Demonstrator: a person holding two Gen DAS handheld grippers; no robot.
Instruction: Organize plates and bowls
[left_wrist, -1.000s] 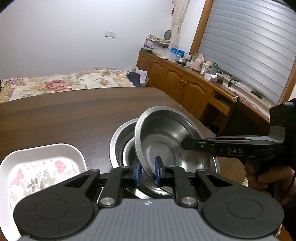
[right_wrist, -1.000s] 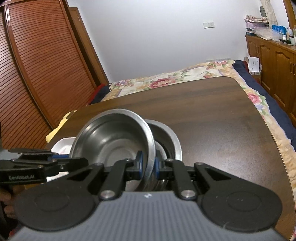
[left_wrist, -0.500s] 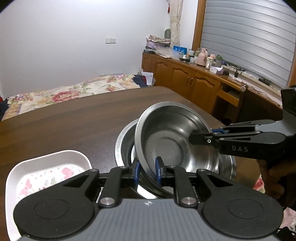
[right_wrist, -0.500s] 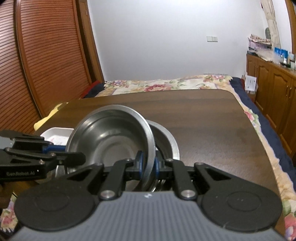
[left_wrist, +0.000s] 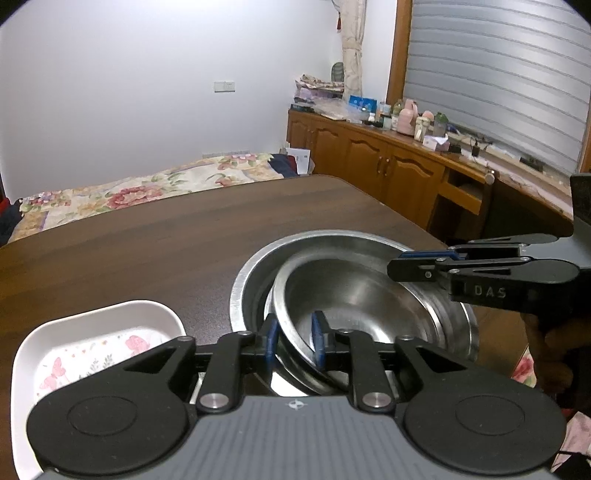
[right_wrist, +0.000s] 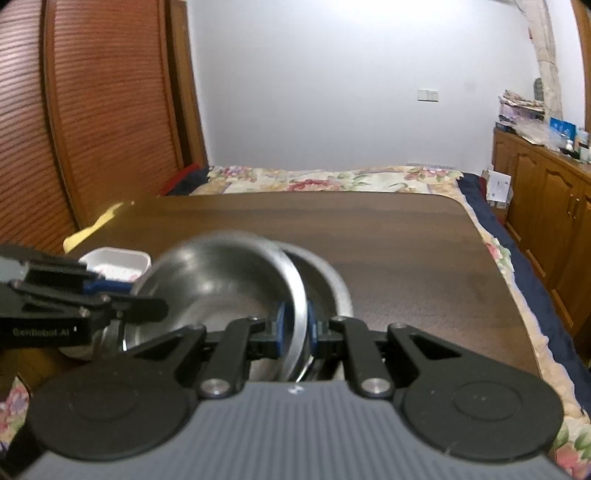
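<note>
A smaller steel bowl (left_wrist: 351, 295) (right_wrist: 214, 284) sits tilted inside a larger steel bowl (left_wrist: 243, 280) (right_wrist: 332, 280) on the dark wooden table (left_wrist: 147, 251). My left gripper (left_wrist: 294, 332) (right_wrist: 147, 299) has the smaller bowl's near rim between its blue pads. Its jaws are opening slightly, though the pads still touch the rim. My right gripper (right_wrist: 293, 321) (left_wrist: 402, 263) is shut on the opposite side of the same rim. A white butterfly-patterned plate (left_wrist: 110, 310) (right_wrist: 114, 258) lies just left of the bowls.
The table (right_wrist: 406, 240) stretches bare beyond the bowls to its far edge. A bed with a floral cover (left_wrist: 129, 192) lies behind it. Wooden cabinets (left_wrist: 388, 173) with clutter on top line the right wall. A slatted wooden door (right_wrist: 92, 110) stands at left.
The smaller bowl came down from a steep tilt and settled lower into the larger bowl. Both grippers rolled with it. The left pads stand a touch wider apart.
</note>
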